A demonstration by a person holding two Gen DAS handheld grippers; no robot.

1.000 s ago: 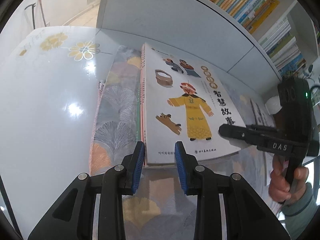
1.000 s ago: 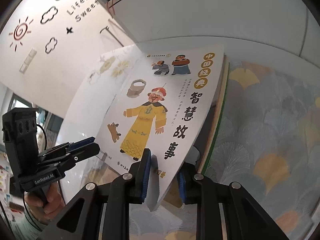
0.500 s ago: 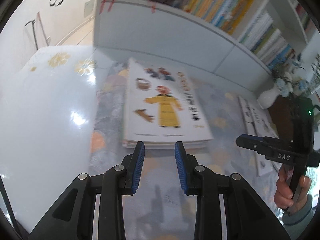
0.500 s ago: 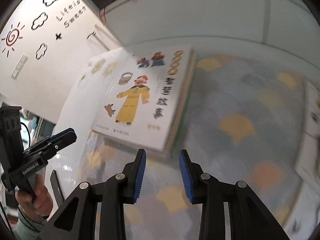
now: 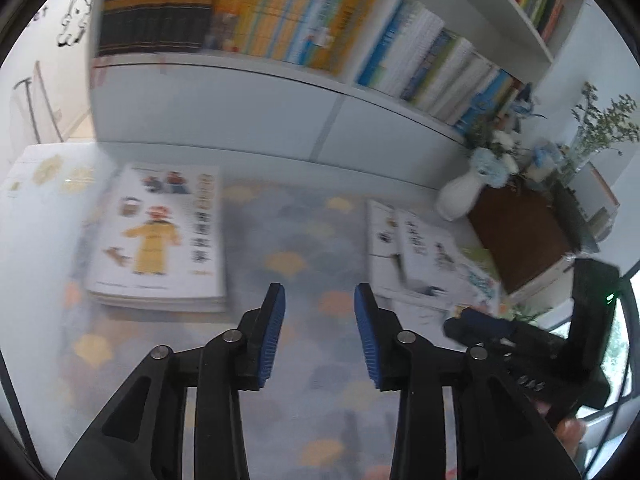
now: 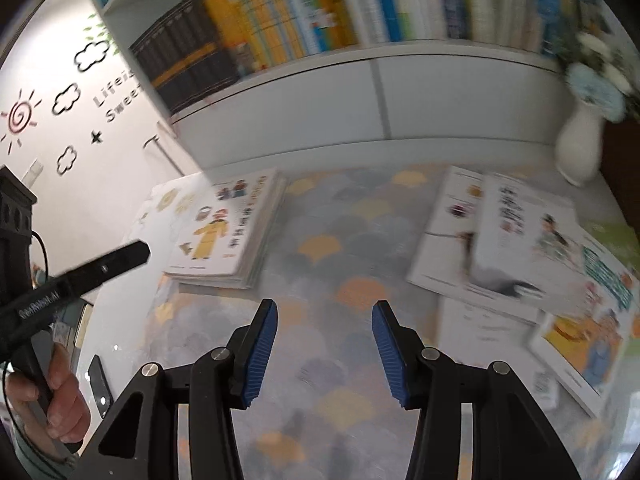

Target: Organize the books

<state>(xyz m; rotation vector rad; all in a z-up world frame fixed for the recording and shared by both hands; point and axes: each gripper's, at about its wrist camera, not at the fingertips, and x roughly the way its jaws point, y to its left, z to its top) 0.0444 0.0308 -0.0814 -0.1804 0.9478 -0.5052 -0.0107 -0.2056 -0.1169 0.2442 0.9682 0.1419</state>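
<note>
A neat stack of picture books (image 5: 156, 240), topped by a white cover with a man in a yellow robe, lies at the table's left; it also shows in the right wrist view (image 6: 224, 232). Several loose picture books (image 5: 424, 260) lie scattered at the right, also in the right wrist view (image 6: 512, 256). My left gripper (image 5: 319, 332) is open and empty above the patterned tablecloth between them. My right gripper (image 6: 324, 354) is open and empty, nearer the loose books. Each gripper shows in the other's view, the right one (image 5: 476, 326) and the left one (image 6: 120, 258).
A white bookcase (image 5: 280, 92) full of upright books stands behind the table. A white vase with blue flowers (image 5: 464, 192) and a dark wooden box (image 5: 520, 236) stand at the back right. A dark flat device (image 6: 98, 380) lies near the table's left edge.
My right gripper let go of the yellow-robe book, which now lies flat on the stack. Both grippers pulled back and swung right, bringing the loose books into view. The right gripper opened wider.
</note>
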